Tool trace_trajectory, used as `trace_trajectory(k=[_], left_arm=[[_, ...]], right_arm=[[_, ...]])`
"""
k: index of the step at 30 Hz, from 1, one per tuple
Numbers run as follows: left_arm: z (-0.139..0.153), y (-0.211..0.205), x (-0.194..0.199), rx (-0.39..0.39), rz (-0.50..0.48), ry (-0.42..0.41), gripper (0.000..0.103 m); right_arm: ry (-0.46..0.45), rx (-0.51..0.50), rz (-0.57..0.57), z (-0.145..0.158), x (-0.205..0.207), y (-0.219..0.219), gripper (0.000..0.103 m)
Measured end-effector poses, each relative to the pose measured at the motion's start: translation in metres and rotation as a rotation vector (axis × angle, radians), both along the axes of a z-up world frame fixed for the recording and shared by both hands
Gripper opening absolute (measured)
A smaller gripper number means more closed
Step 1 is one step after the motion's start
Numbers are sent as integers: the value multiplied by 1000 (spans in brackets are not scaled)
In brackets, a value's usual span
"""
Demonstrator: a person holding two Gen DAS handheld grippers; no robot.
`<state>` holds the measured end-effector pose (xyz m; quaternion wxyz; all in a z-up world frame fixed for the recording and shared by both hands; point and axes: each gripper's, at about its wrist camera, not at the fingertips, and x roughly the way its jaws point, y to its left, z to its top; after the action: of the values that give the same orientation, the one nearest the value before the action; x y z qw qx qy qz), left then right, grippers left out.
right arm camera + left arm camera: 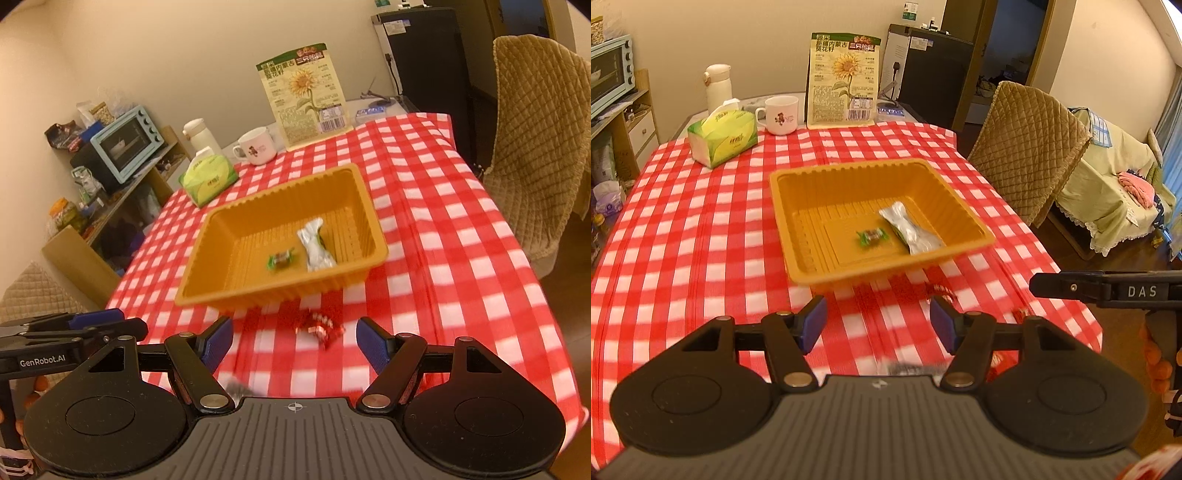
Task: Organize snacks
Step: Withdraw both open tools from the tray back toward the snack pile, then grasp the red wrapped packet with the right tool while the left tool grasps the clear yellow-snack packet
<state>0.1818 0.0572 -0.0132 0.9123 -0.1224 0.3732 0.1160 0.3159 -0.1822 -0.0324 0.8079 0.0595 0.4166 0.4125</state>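
**Two snacks in the tray, more still out on the cloth**

Ahead of both sets of jaws, past their tips, sits the orange tray [798,236] on the red-checked tablecloth [701,221]. Two pieces already lie on its floor: a small green-wrapped candy [872,236] and, just beside it toward the right, a silver packet [910,230]. That much of the sorting looks done.

The left gripper [879,325] has its jaws spread with nothing between the pads. The right gripper [294,341] is likewise spread and empty.

What remains, as far as can be seen: a red-wrapped candy [321,326] lies on the cloth between the right gripper's pads and a little beyond them, short of the tray's near wall. In the left view, blurred red scraps show just past the right-hand pad, probably the same piece. A dark blurred wrapper [238,387] peeks out close under the jaws; I cannot tell what it is.

I judge the task partway through, with the red candy the likely next pick-up.
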Motion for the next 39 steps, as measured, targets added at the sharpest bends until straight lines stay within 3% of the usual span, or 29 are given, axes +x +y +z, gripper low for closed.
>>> trace_trajectory(k=[18,39], left_arm=[[-20,-43,-60,-26,17,44,58],[-51,-42,-71,-54,20,112,58]], right_arm=[[45,-81,36,-29,-62,-32,74],[139,-148,93,-67,-86,0,73]])
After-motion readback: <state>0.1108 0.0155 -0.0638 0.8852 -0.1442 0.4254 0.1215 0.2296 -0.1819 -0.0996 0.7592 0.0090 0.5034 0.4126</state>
